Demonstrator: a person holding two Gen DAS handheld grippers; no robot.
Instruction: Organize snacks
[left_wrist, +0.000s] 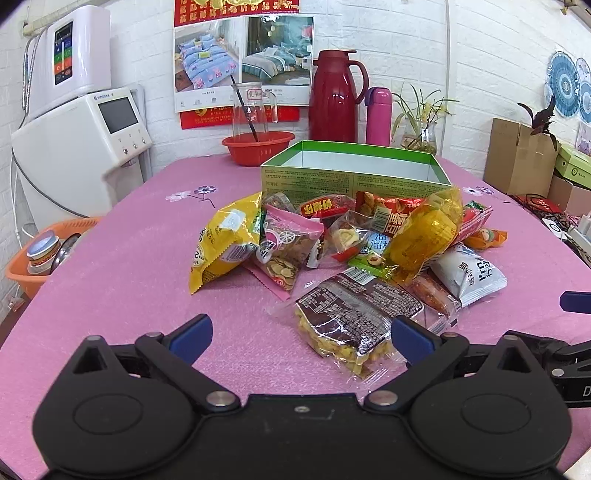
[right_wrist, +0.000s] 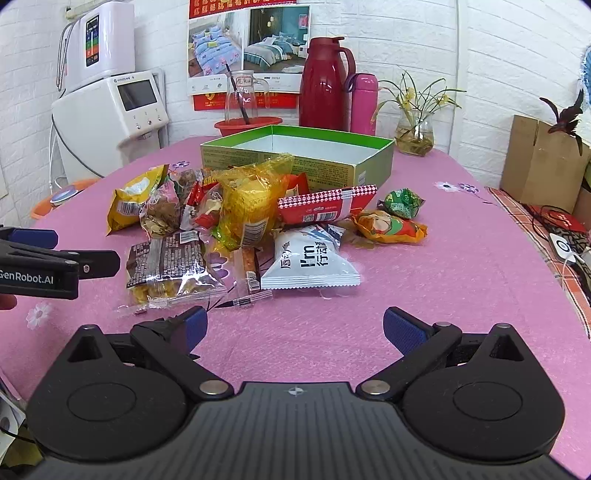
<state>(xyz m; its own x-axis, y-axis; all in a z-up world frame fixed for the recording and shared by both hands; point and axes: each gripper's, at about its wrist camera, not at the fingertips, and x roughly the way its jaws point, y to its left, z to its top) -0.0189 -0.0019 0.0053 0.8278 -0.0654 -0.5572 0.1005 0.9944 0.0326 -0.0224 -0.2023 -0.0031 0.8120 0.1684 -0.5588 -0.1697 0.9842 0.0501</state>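
A pile of snack packets lies on the pink table in front of an open green box (left_wrist: 354, 173), also in the right wrist view (right_wrist: 295, 162). Nearest is a brown-and-clear packet of yellow snacks (left_wrist: 351, 325) (right_wrist: 170, 269). A white packet (left_wrist: 469, 273) (right_wrist: 310, 262), a yellow bag (left_wrist: 221, 240) (right_wrist: 129, 203) and a gold packet (left_wrist: 424, 232) (right_wrist: 247, 199) lie among others. My left gripper (left_wrist: 301, 332) is open and empty, its right finger touching or just short of the brown packet. My right gripper (right_wrist: 293, 326) is open and empty, short of the white packet.
A red thermos (left_wrist: 334, 98), pink bottle (left_wrist: 378, 116), glass jug in a red basket (left_wrist: 258, 146) and a plant vase (left_wrist: 421, 136) stand behind the box. White appliances (left_wrist: 81, 129) stand left, cardboard boxes (left_wrist: 521, 158) right. An orange tub (left_wrist: 44, 254) sits off the table's left edge.
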